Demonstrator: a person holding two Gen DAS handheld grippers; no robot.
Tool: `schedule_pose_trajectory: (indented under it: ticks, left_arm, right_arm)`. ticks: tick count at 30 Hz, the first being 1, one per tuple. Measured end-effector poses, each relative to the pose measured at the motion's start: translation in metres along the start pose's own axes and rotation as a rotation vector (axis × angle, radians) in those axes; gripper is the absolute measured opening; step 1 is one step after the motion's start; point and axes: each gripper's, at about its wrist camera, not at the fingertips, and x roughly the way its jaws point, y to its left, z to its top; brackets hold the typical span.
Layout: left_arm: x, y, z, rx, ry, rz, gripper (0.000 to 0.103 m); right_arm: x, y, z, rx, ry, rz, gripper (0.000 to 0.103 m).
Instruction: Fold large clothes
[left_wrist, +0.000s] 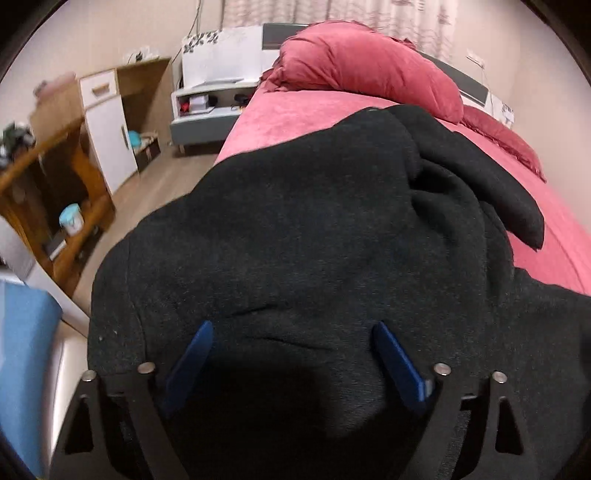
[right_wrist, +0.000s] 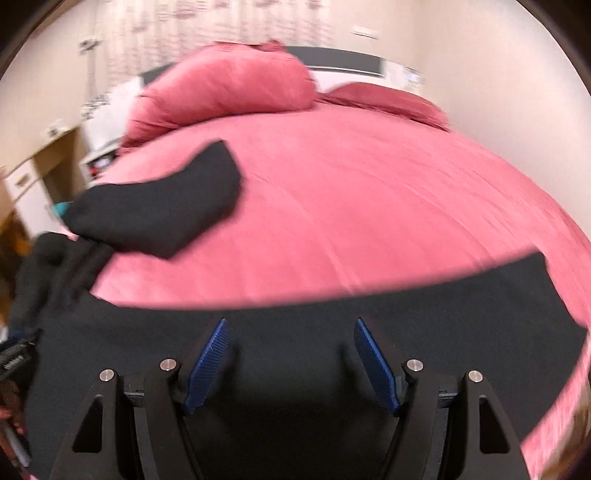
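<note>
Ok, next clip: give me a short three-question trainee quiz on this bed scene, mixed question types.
1. True or false: the black garment lies on a pink bed cover.
2. What does the sleeve rest on? A) floor B) bed cover C) pillow
3. Are the left tongs and right tongs open or shut?

Key:
1. True.
2. B.
3. Both open, blue fingers spread above the fabric, gripping nothing.

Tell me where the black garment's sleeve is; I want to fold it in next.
In the right wrist view the sleeve lies at the left on the pink bedspread, reaching toward the pink duvet roll.
</note>
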Motion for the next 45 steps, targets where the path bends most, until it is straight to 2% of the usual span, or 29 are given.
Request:
schedule_pose_trajectory:
  ticks: [6,9,12,14,16,17,18,20,23,25,28,31,32,33,34,35,36,37,38,39,41,43,45]
  left_arm:
    - [0.000,-0.003,-0.002,0.002,-0.003,0.004,0.093]
    - [0.001,0.002,0.001,-0.012,-0.001,-0.013,0.094]
    - [-0.002,0.001,0.000,-0.015,-0.002,-0.019,0.094]
    - [-0.001,0.001,0.000,-0.015,-0.002,-0.020,0.095]
    - [0.000,0.001,0.000,-0.015,-0.002,-0.021,0.096]
    - [0.000,0.001,0.000,-0.016,-0.002,-0.022,0.097]
    - [0.001,0.001,0.001,-0.017,-0.001,-0.024,0.097]
    - [0.002,0.001,0.002,-0.018,0.001,-0.025,0.097]
    - [0.004,0.001,0.003,-0.018,0.003,-0.024,0.097]
    - [0.004,0.001,0.003,-0.018,0.004,-0.024,0.097]
    - [0.004,0.001,0.003,-0.018,0.002,-0.025,0.097]
    - [0.006,0.002,0.003,-0.019,0.002,-0.028,0.097]
    - [0.007,0.002,0.003,-0.019,0.003,-0.029,0.097]
    - [0.007,0.002,0.004,-0.017,0.005,-0.030,0.098]
    - [0.007,0.001,0.004,-0.017,0.006,-0.031,0.098]
    - [0.007,0.001,0.003,-0.018,0.006,-0.031,0.098]
    - [0.007,0.002,0.004,-0.019,0.006,-0.033,0.098]
    - [0.007,0.002,0.003,-0.019,0.007,-0.034,0.098]
    - [0.007,0.001,0.003,-0.019,0.007,-0.034,0.098]
    - [0.007,0.001,0.003,-0.019,0.007,-0.033,0.098]
    - [0.007,0.001,0.003,-0.020,0.007,-0.034,0.098]
    - [0.007,0.001,0.003,-0.021,0.007,-0.035,0.099]
    - [0.007,0.001,0.003,-0.021,0.007,-0.037,0.099]
  right_arm:
    - [0.061,0.027,0.059,0.088,0.106,0.301,0.071]
    - [0.109,0.024,0.082,0.269,0.180,0.405,0.071]
    - [0.160,0.009,0.097,0.483,0.240,0.439,0.072]
    - [0.183,-0.002,0.102,0.644,0.232,0.518,0.072]
    - [0.202,-0.008,0.107,0.780,0.197,0.611,0.067]
    - [0.208,-0.007,0.110,0.808,0.196,0.636,0.049]
    - [0.216,-0.003,0.114,0.818,0.219,0.643,0.017]
    - [0.212,0.004,0.125,0.787,0.208,0.591,0.013]
    - [0.172,0.004,0.151,0.682,0.052,0.565,0.013]
    - [0.130,-0.007,0.169,0.603,-0.075,0.503,0.013]
    - [0.078,-0.047,0.187,0.561,-0.219,0.383,0.013]
    - [0.030,-0.107,0.179,0.557,-0.352,0.206,0.013]
    - [0.022,-0.132,0.170,0.566,-0.358,0.135,0.014]
    - [0.021,-0.149,0.162,0.572,-0.330,0.094,0.020]
    - [0.028,-0.172,0.149,0.586,-0.265,0.040,0.024]
    - [0.037,-0.190,0.137,0.601,-0.198,0.004,0.036]
    - [0.051,-0.210,0.120,0.631,-0.086,-0.029,0.044]
    - [0.064,-0.227,0.099,0.682,0.026,-0.064,0.047]
    - [0.070,-0.237,0.082,0.719,0.073,-0.077,0.050]
    - [0.072,-0.246,0.060,0.756,0.085,-0.068,0.051]
    - [0.070,-0.257,0.021,0.843,0.035,0.010,0.056]
    - [0.060,-0.259,-0.001,0.873,-0.071,0.084,0.056]
    - [0.054,-0.261,-0.007,0.877,-0.098,0.121,0.056]
